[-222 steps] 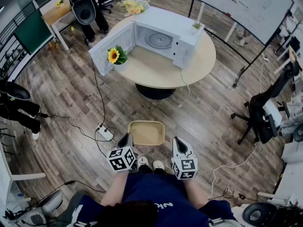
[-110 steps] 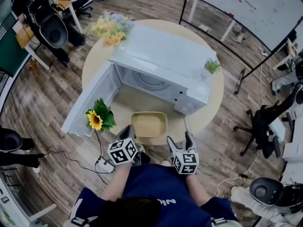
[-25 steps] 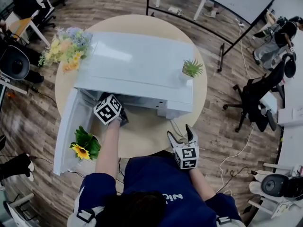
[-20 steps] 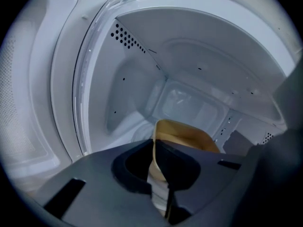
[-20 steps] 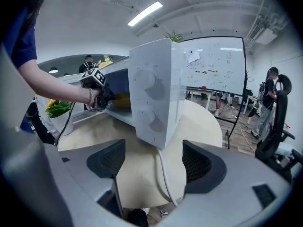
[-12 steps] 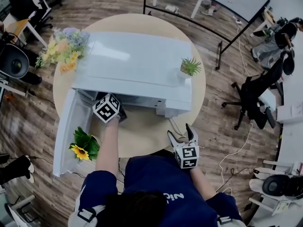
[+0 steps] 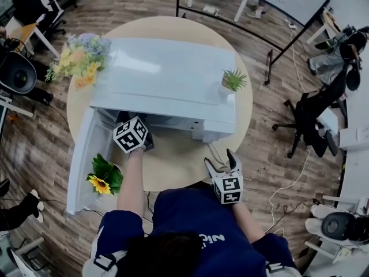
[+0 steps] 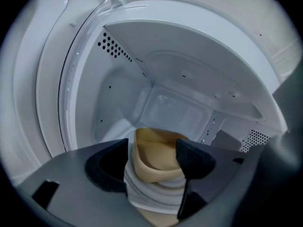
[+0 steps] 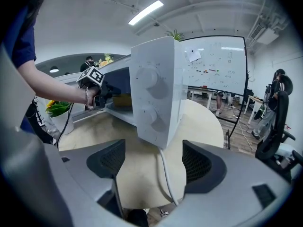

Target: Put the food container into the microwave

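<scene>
Ceiling strip lights [image 9: 146, 12] give bright, even light, with fisheye bending, dark corners and a softly blurred foreground.

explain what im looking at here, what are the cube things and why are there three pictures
No robot here: a person holds a hand-held claw in each hand, and the marker cubes are part of those claws. The head view comes from a camera on the person's head, looking down; the other two come from cameras riding on each claw. A white microwave stands on a round table with its door open, a sunflower beside it. The left claw reaches inside; its jaws have just been opening, and the beige food container sits between them, the pads not pressing it. The right claw is open and empty, near the table's edge.
</scene>
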